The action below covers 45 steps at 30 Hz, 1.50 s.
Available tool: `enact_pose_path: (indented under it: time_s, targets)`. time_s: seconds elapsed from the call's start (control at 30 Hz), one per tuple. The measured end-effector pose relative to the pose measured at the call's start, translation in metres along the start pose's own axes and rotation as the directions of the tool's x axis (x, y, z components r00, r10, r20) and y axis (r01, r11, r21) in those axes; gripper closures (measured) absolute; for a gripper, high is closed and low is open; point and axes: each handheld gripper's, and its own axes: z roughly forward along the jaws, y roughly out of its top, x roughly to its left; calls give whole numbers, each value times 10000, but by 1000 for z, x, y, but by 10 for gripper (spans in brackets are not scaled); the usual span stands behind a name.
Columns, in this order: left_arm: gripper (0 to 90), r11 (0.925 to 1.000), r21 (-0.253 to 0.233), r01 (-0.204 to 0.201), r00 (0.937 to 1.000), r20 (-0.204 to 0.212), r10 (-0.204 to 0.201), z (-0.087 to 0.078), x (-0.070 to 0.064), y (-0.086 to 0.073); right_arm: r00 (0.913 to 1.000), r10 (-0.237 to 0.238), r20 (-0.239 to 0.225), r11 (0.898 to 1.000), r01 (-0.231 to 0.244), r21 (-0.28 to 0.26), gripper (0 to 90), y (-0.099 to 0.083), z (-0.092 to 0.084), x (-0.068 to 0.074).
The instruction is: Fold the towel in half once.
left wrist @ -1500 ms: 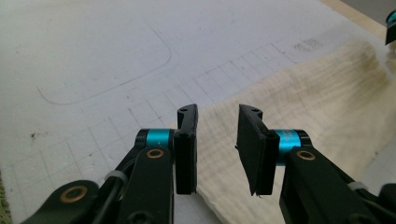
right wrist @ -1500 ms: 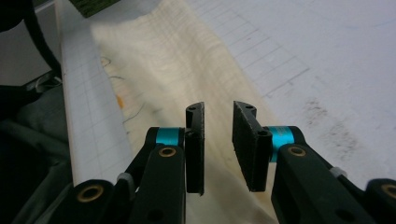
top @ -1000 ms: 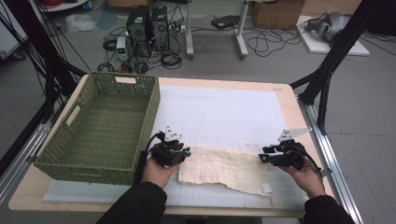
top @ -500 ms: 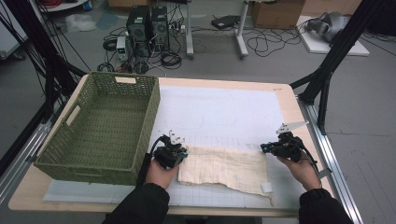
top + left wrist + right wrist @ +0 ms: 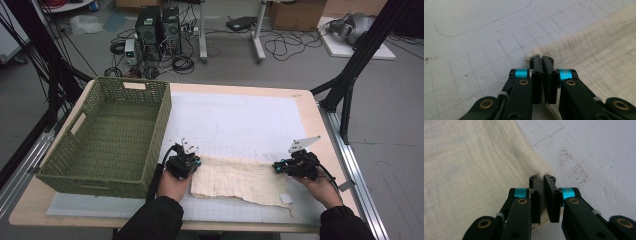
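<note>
A cream cloth (image 5: 235,179) lies flat on the white gridded mat (image 5: 240,120) near the table's front edge. My left gripper (image 5: 191,165) is at the cloth's far left corner and has just been closing; in the left gripper view its jaws (image 5: 542,60) are shut on that corner of the cloth (image 5: 599,57). My right gripper (image 5: 278,167) is at the far right corner and has also just been closing; in the right gripper view it (image 5: 542,178) pinches the cloth (image 5: 474,170) edge between its pads.
A green woven basket (image 5: 82,162) stands on the left of the table, close beside my left hand. A small white tag (image 5: 285,198) sits at the cloth's near right corner. Black frame struts (image 5: 350,75) rise at the table's right side.
Both grippers have closed on the cloth's far corners. The hands have hardly shifted, and the cloth lies where it did.
</note>
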Motion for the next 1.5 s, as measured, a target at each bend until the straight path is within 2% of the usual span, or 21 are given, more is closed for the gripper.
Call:
enact_pose_path:
  time_s: [0.13,0.27,0.3,0.33,0.43,0.47,0.53,0.6,0.63,0.67,0.7,0.73,0.8,0.87,1.03,1.2,1.27,1.33,1.4,1.47,1.5]
  targets:
    - [868,10000,-8,-22,10000,-22,22,0,0,0,9992,342,194,9992,-338,-220,855,6,-7,-6]
    - [864,10000,-25,25,10000,14,-25,0,1,0,9960,773,438,9970,-772,-40,843,5,1,-17]
    - [841,10000,-34,29,10000,-54,-30,-1,1,0,9955,858,393,9963,-861,69,772,5,3,-18]
    - [786,10000,-68,73,10000,-51,-73,-1,1,0,9960,824,345,9966,-827,58,622,5,5,-18]
    - [607,9982,-203,559,9983,-162,-562,0,5,1,9930,1168,193,9930,-1165,-172,500,4,3,-21]
    - [572,9973,-250,691,9974,-194,-696,1,6,1,9927,1170,296,9931,-1167,-123,500,4,3,-21]
    - [578,9958,-206,890,9959,-111,-893,4,8,1,9911,1306,276,9914,-1304,-79,539,3,5,-23]
    - [640,9959,-199,877,9961,111,-875,5,8,0,9926,1196,218,9928,-1194,-96,619,3,8,-21]
    - [774,9948,-189,997,9932,627,-983,6,9,0,9945,993,335,9950,-989,-125,669,3,9,-19]
    - [823,9957,-209,903,9945,551,-890,6,6,0,9947,944,397,9955,-938,-163,743,3,10,-17]
    - [847,9972,-216,717,9964,460,-706,6,4,0,9952,964,187,9952,-961,-204,818,2,11,-16]
    - [853,9975,-227,664,9971,399,-654,5,3,0,9954,958,46,9953,-957,-165,840,2,12,-15]
    - [859,9956,-234,913,9949,460,-901,5,4,1,9969,773,132,9969,-771,-137,855,2,11,-13]
    - [862,9941,-381,1014,9941,433,-997,4,4,2,9964,824,203,9966,-823,-26,858,3,9,-15]
    - [864,9904,-671,1211,9922,367,-1188,11,-1,12,9931,888,767,9961,-884,-80,858,9,3,-26]
    - [863,9872,-988,1249,9922,129,-1243,21,3,33,9851,1435,947,9894,-1406,-362,857,14,-6,-43]
    - [863,9860,-1057,1290,9916,71,-1289,24,8,41,9810,1718,904,9835,-1656,-724,856,15,-9,-51]
    - [858,9837,-1210,1331,9911,203,-1316,28,13,44,9775,1929,848,9781,-1847,-956,846,15,-9,-56]
    - [816,9879,-966,1214,9926,133,-1207,32,14,43,9753,2079,752,9741,-1994,-1063,739,14,-4,-59]
    - [711,9898,-743,1212,9926,185,-1201,33,17,41,9725,2193,781,9730,-2121,-916,643,13,-1,-60]
    - [676,9881,-765,1333,9910,233,-1319,32,18,40,9725,2208,737,9723,-2136,-949,601,13,0,-60]
